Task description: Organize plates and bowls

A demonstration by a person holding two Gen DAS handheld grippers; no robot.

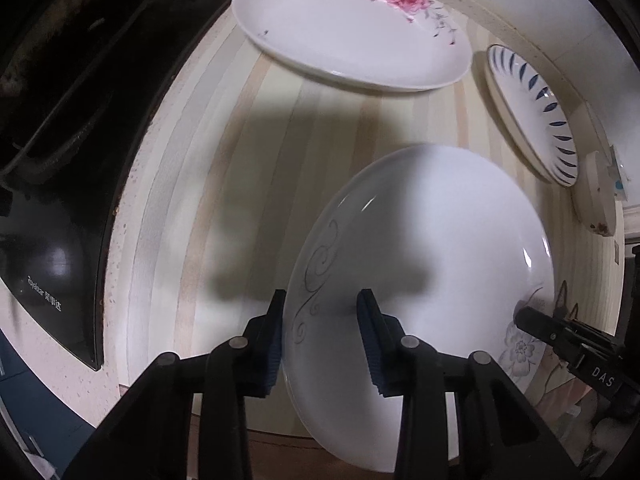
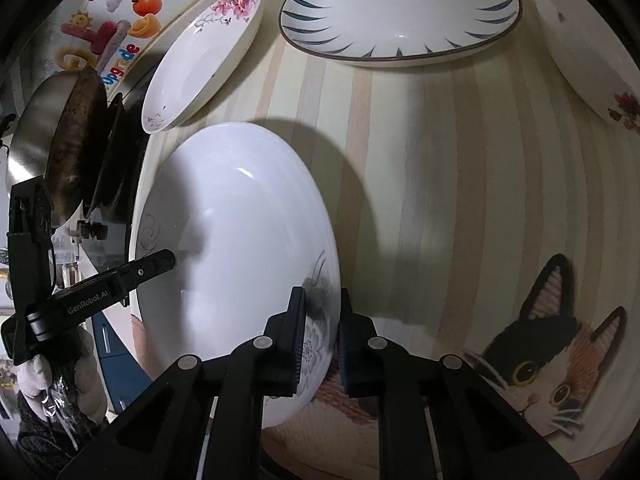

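Note:
A large white plate with a grey swirl and flower pattern (image 1: 420, 248) is held between both grippers above the striped counter. My left gripper (image 1: 322, 340) straddles its rim, fingers apart on either side. My right gripper (image 2: 320, 332) is shut on the opposite rim, over the flower print; the plate also shows in the right wrist view (image 2: 240, 248). A white plate with pink flowers (image 1: 348, 28) lies farther back, also in the right wrist view (image 2: 200, 56). A plate with blue leaf strokes (image 1: 532, 108) lies at the right, also in the right wrist view (image 2: 400, 12).
A black cooktop (image 1: 60, 160) lies to the left of the counter. A metal wok (image 2: 60, 140) stands on it. A small white dish with red flowers (image 2: 592, 52) lies at the far right. A cat-print mat (image 2: 540, 352) lies at the counter's near edge.

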